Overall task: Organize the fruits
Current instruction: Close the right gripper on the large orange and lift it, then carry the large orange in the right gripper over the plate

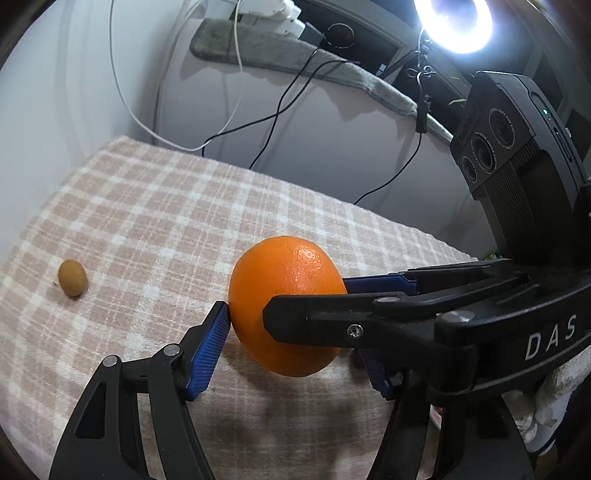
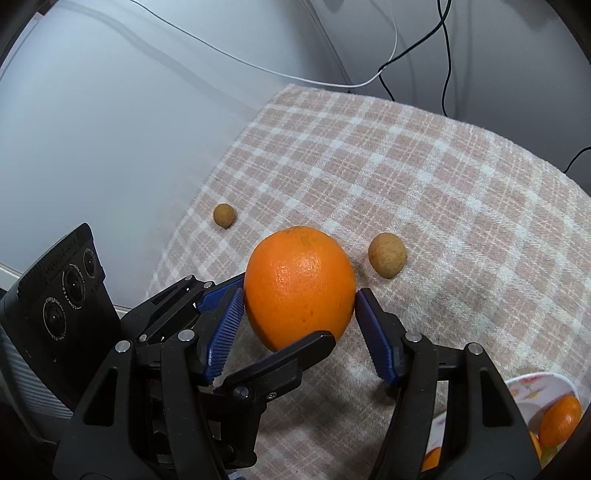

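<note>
A large orange (image 1: 284,302) (image 2: 299,284) is held above the checked cloth, with both grippers around it. My left gripper (image 1: 295,343) has its blue pads (image 1: 210,347) against the orange's sides. My right gripper (image 2: 299,325) also closes its blue pads (image 2: 227,328) on the orange, crossing the left one. One small brown fruit (image 1: 72,277) (image 2: 224,215) lies at the cloth's left. A second small brown fruit (image 2: 387,255) lies just right of the orange. A flowered plate (image 2: 535,387) at bottom right holds small orange fruits (image 2: 559,421).
The table is covered by a pink and white checked cloth (image 1: 166,221) (image 2: 424,177), with its far edge against a white wall. Black and white cables (image 1: 258,122) hang behind it. A ring light (image 1: 454,22) shines at top right.
</note>
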A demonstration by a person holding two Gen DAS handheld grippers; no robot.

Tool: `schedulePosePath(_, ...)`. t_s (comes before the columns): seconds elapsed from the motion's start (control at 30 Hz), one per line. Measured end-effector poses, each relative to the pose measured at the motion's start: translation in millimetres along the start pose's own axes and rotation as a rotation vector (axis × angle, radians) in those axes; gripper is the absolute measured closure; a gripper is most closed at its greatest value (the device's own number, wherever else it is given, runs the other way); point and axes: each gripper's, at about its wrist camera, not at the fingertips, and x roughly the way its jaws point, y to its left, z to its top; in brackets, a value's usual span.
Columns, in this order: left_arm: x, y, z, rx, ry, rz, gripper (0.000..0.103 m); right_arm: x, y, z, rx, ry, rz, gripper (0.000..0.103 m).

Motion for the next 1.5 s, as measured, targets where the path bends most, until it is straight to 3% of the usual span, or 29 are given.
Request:
schedulePosePath(0.8,-29.0,-107.3,-6.8,0.183,-0.049,-0.102,0.038,-119.2,-25.9,-72.9,0.06,-0.17,-0.03,0.038)
schedulePosePath(1.1,-22.3,-157.8,-22.3,0.267,-0.022,-0.166,0.038,-162.6,-57.8,-114.8,0.126,-0.225,-0.061,0.038)
schedulePosePath(1.5,-12.5,-206.8,-43.7,0.354,0.032,-0.231,0.038,-189.4,-92.6,-161.2,0.216,-0.257,-0.062,0.038)
